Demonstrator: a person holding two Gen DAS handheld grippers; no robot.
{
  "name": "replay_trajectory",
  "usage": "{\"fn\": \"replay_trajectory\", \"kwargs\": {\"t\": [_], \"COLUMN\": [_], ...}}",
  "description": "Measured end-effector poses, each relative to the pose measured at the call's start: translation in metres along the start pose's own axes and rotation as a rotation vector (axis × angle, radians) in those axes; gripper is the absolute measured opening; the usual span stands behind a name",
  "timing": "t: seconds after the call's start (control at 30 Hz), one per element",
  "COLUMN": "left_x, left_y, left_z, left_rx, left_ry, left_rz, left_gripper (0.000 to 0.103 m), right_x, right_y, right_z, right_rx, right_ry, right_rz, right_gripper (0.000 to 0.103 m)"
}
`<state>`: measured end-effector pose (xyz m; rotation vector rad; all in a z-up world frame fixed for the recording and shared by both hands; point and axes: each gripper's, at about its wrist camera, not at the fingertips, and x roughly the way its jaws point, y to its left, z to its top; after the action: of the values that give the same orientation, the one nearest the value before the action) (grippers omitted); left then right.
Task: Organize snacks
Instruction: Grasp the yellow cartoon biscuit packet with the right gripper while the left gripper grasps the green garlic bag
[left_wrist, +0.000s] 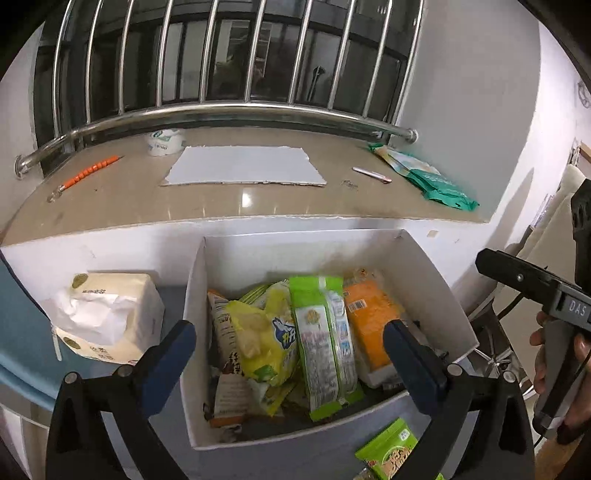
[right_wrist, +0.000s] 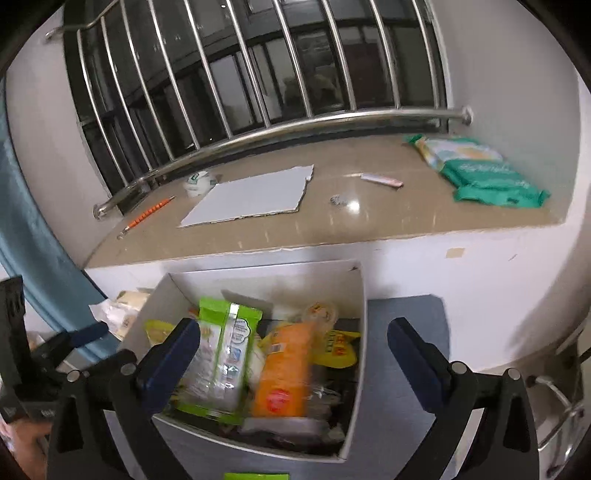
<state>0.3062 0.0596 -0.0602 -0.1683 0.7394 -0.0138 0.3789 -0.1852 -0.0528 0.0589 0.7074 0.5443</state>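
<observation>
A white cardboard box (left_wrist: 195, 295) stands on a grey table top (right_wrist: 406, 321) under a stone sill. Several snack packets lie in it: a yellow bag (left_wrist: 266, 339), a green-and-white packet (left_wrist: 325, 339) and an orange packet (left_wrist: 369, 314). My left gripper (left_wrist: 291, 343) hovers over the box, open, its jaws wide apart and touching nothing. My right gripper (right_wrist: 291, 347) hangs over the same box (right_wrist: 356, 332), also open and empty, above the green-and-white packet (right_wrist: 221, 354) and the orange packet (right_wrist: 284, 376). A green packet (left_wrist: 388, 450) lies outside the box at its near side.
A tissue pack (left_wrist: 110, 317) sits left of the box. On the stone sill (left_wrist: 147, 199) lie a white card sheet (left_wrist: 243, 166), an orange pen (left_wrist: 88, 171), a tape roll (left_wrist: 164, 142) and green bags (left_wrist: 432, 181). A steel railing (left_wrist: 236, 114) guards the window. A hand (left_wrist: 546, 350) holds the other tool at right.
</observation>
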Motion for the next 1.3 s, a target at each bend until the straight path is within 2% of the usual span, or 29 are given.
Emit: {"fn": "replay_trajectory", "kwargs": {"t": [0.17, 0.3, 0.5, 0.63, 0.77, 0.9, 1.0, 1.17, 1.3], "left_x": [-0.030, -0.061, -0.107, -0.130, -0.141, -0.150, -0.155, -0.161, -0.163], "left_y": [-0.007, -0.013, -0.018, -0.010, 0.000, 0.007, 0.006, 0.004, 0.001], "left_z": [-0.006, -0.022, -0.071, -0.116, -0.160, -0.193, -0.208, -0.218, -0.225], "left_rx": [0.045, 0.078, 0.115, 0.074, 0.018, -0.037, -0.036, -0.037, -0.011], "left_ry": [-0.043, -0.083, -0.119, -0.126, -0.092, -0.064, -0.052, -0.044, -0.041], "left_rz": [0.013, 0.005, -0.034, -0.042, -0.058, -0.085, -0.093, -0.111, -0.074], "left_gripper": [0.103, 0.103, 0.103, 0.103, 0.103, 0.103, 0.103, 0.103, 0.103], "right_x": [-0.023, -0.049, -0.091, -0.107, -0.103, -0.091, -0.078, -0.056, -0.033], "right_y": [0.013, 0.027, 0.049, 0.056, 0.063, 0.074, 0.083, 0.099, 0.113], "right_z": [-0.004, -0.021, -0.076, -0.130, -0.187, -0.227, -0.237, -0.233, -0.229], "right_rx": [-0.054, -0.082, -0.137, -0.134, -0.125, -0.142, -0.160, -0.219, -0.287], "right_ry": [-0.033, -0.048, -0.064, -0.032, 0.055, 0.119, 0.164, 0.196, 0.227], "right_rz": [0.005, 0.057, 0.118, 0.175, 0.190, 0.182, 0.189, 0.190, 0.162], "right_gripper": [0.103, 0.103, 0.103, 0.103, 0.103, 0.103, 0.103, 0.103, 0.103]}}
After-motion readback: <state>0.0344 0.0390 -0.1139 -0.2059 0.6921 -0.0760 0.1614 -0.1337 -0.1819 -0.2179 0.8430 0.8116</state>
